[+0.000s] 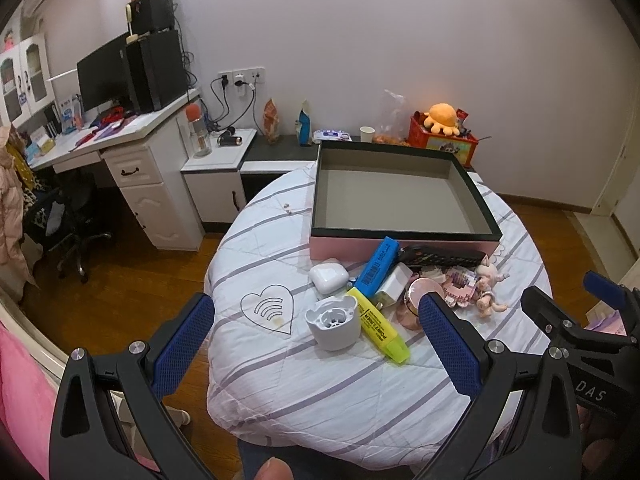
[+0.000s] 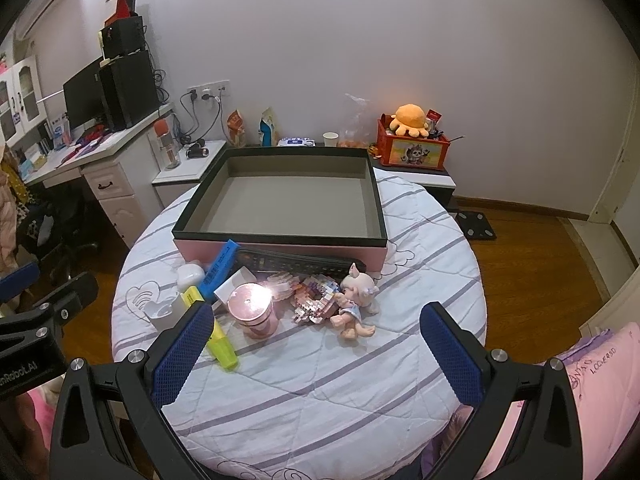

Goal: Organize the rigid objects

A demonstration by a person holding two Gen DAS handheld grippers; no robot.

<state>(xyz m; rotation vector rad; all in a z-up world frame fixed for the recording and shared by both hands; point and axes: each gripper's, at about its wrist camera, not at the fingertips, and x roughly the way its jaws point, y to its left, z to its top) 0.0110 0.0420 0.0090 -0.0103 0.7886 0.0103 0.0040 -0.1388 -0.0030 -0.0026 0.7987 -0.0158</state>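
Observation:
A pink box with a dark rim (image 1: 400, 234) (image 2: 280, 248) stands empty at the back of a round quilted table (image 1: 312, 384) (image 2: 320, 392). In front of it lie a white earbud case (image 1: 328, 276), a blue marker (image 1: 378, 266) (image 2: 219, 270), a yellow highlighter (image 1: 378, 326) (image 2: 220, 342), a white cup-shaped holder (image 1: 333, 322), a black remote (image 1: 440, 257) (image 2: 304, 265), a pink round jar (image 2: 254, 310), a pink brick model (image 2: 316, 304) and a small doll (image 1: 490, 290) (image 2: 356, 306). My left gripper (image 1: 316, 344) and right gripper (image 2: 318, 354) are open and empty, above the table's near part.
A white desk (image 1: 132, 148) with monitor and computer stands at the left, with an office chair (image 1: 68, 220). A low cabinet behind the table carries snack bags, a paper cup (image 1: 367, 134) and a red box with an orange plush (image 2: 412, 148). Pink bedding (image 2: 592, 380) lies at right.

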